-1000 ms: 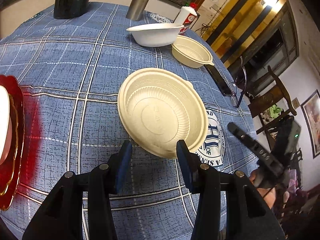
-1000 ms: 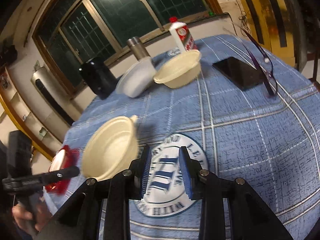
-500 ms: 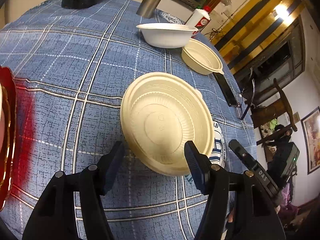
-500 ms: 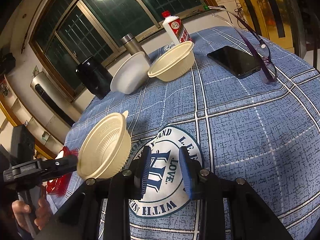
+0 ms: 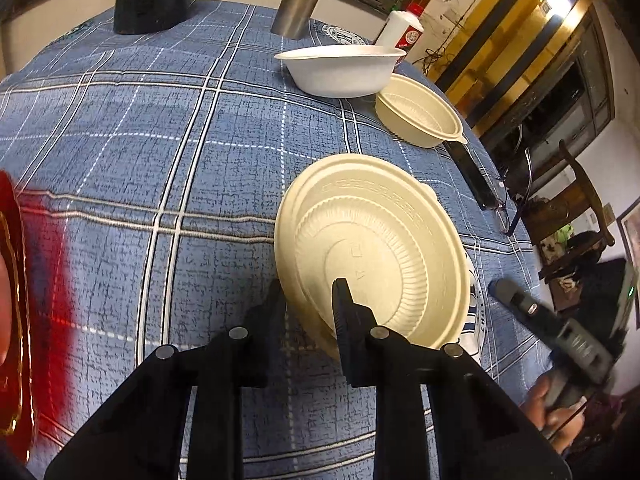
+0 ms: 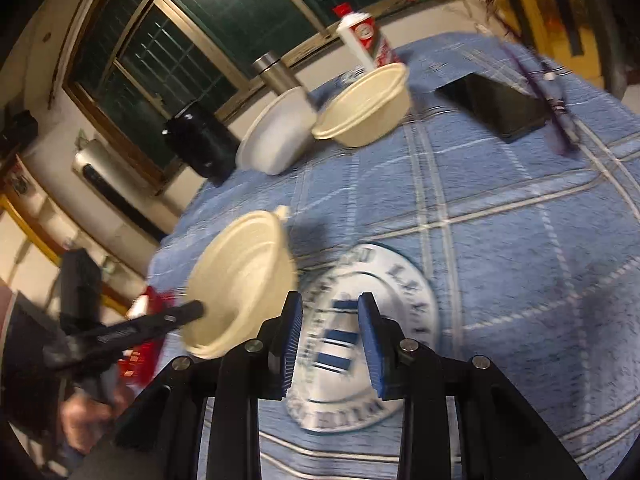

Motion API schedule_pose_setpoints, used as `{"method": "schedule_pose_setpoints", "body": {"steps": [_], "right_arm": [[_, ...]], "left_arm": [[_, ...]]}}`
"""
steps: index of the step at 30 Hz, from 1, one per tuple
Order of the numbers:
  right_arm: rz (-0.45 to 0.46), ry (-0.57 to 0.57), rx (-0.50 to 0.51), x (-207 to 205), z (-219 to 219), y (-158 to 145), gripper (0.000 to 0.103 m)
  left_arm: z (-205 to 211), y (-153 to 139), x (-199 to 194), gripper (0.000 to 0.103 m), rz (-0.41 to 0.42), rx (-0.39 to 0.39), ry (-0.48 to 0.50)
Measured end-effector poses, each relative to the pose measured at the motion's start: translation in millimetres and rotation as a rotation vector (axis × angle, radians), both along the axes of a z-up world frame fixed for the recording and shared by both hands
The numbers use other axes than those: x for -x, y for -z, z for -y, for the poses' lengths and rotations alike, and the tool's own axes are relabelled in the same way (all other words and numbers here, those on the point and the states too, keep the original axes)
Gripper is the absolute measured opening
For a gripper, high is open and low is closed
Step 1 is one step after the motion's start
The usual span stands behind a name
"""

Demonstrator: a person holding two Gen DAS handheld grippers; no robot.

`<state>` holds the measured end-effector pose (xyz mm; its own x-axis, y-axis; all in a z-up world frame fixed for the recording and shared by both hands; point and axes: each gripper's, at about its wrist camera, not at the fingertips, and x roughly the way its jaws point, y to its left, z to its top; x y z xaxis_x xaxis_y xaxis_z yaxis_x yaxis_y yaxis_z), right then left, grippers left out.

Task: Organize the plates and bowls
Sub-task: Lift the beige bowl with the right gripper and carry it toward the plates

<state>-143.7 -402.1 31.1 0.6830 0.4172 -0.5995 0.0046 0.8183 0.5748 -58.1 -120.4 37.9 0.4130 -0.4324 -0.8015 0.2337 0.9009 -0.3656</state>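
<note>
Left tool (image 5: 308, 300) is closing on near rim of cream bowl (image 5: 372, 256), beside the bench's round logo (image 6: 372, 364); thin rim may slip w/ shallow bite. Right tool (image 6: 330, 344) spread, empty.

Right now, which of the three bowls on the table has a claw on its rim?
The nearest cream bowl: the left claw is closing across its near rim. The other cream bowl and the white bowl sit far back, untouched.
</note>
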Motion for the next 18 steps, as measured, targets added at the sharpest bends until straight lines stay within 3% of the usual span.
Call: {"method": "schedule_pose_setpoints", "body": {"steps": [4, 9, 13, 18], "right_arm": [[-0.021, -0.029, -0.027, -22.5, -10.1, -4.7, 0.032], [-0.079, -0.046, -0.04, -48.9, -26.6, 14.7, 0.032], [-0.077, -0.055, -0.085, -47.8, -30.2, 21.4, 0.013], [-0.045, -0.025, -0.084, -35.1, -28.3, 10.7, 0.01]], "left_arm": [[1.9, -1.3, -2.3, 0.021, 0.013, -0.01, 0.007], [1.8, 0.0, -3.5, 0.021, 0.015, -0.011, 0.015], [4.3, -1.6, 0.3, 0.021, 0.031, -0.019, 0.031], [9.3, -8.4, 9.5, 0.021, 0.069, -0.035, 0.05]]}}
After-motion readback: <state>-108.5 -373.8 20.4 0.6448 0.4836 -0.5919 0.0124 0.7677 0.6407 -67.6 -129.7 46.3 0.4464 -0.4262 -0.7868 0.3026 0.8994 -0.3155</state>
